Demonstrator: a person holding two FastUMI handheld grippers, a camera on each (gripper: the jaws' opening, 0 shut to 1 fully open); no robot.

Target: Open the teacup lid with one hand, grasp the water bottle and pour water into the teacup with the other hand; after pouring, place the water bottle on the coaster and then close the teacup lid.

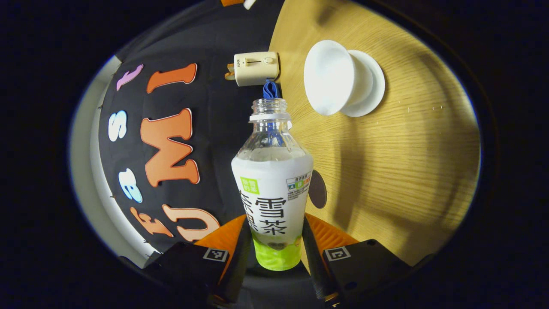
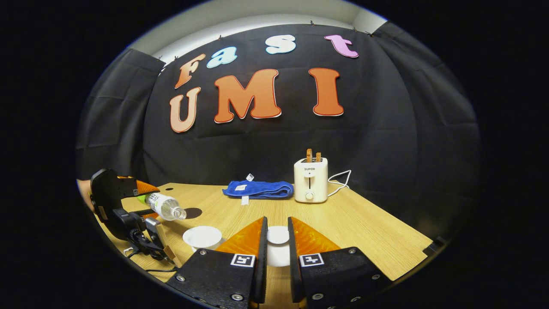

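Fingers of the left gripper (image 1: 276, 253) clamp the uncapped water bottle (image 1: 273, 189), tipped sideways toward the open teacup (image 2: 202, 237) at near left. Right gripper (image 2: 277, 253) pinches the white lid (image 2: 278, 235). Far back, the toaster (image 2: 310, 179) reads "SUPOR".
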